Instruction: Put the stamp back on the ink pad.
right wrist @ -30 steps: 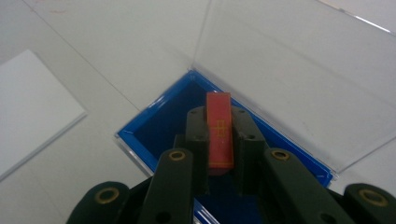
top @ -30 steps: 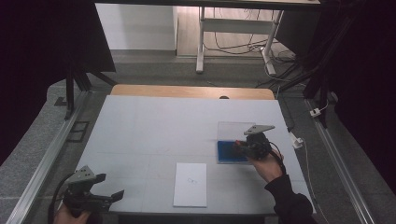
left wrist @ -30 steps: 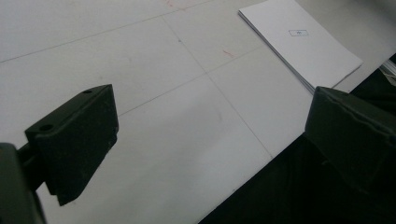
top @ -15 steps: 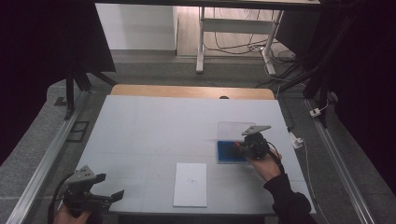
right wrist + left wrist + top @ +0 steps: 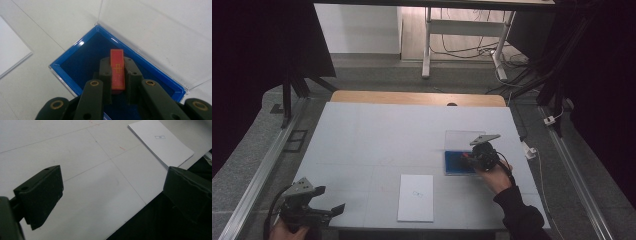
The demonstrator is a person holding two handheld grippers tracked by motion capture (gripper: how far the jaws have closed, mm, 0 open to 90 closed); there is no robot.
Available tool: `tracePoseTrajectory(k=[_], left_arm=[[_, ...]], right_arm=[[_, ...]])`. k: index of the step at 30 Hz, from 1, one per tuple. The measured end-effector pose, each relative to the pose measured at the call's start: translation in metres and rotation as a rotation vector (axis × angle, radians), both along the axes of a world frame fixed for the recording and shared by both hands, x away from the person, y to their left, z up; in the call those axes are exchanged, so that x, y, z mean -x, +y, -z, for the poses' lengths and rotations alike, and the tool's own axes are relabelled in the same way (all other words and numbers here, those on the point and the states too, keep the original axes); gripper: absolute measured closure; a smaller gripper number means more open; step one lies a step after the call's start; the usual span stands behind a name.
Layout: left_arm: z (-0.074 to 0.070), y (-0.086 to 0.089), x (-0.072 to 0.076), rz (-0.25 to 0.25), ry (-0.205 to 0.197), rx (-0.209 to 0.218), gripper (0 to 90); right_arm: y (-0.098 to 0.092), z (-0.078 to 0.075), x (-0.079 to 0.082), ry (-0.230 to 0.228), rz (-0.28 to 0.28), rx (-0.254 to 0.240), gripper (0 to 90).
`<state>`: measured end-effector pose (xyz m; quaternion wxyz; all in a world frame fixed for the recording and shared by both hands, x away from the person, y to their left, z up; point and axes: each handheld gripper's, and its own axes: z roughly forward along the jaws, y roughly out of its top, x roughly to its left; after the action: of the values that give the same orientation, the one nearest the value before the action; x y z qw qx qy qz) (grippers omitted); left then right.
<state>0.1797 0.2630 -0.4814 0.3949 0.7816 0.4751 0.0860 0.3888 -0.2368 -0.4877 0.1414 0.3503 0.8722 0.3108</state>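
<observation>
Fingers [image 5: 106,75] of right gripper [image 5: 117,75] clamp red block [image 5: 117,68] over blue-lined case [image 5: 75,52] | left gripper [image 5: 110,195] agape, idle | risk: block snags case rim, slips.

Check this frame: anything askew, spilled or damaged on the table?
Nothing stands out. The right gripper holds a red block over the open blue-lined case, the white booklet lies flat, and the left gripper is open.
</observation>
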Motion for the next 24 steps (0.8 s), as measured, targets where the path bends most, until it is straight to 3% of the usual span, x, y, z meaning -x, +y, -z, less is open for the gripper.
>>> tracePoseTrajectory(k=[14,24], left_arm=[[0.0000,0.0002,0.0001,0.000,-0.001,0.001,3.1],[-0.0001,0.0002,0.0002,0.000,-0.001,0.002,3.1]], right_arm=[[-0.0022,-0.0045,0.0009,-0.023,0.019,-0.030,67.1],[-0.0020,-0.0089,0.0040,-0.041,0.024,-0.039,52.6]])
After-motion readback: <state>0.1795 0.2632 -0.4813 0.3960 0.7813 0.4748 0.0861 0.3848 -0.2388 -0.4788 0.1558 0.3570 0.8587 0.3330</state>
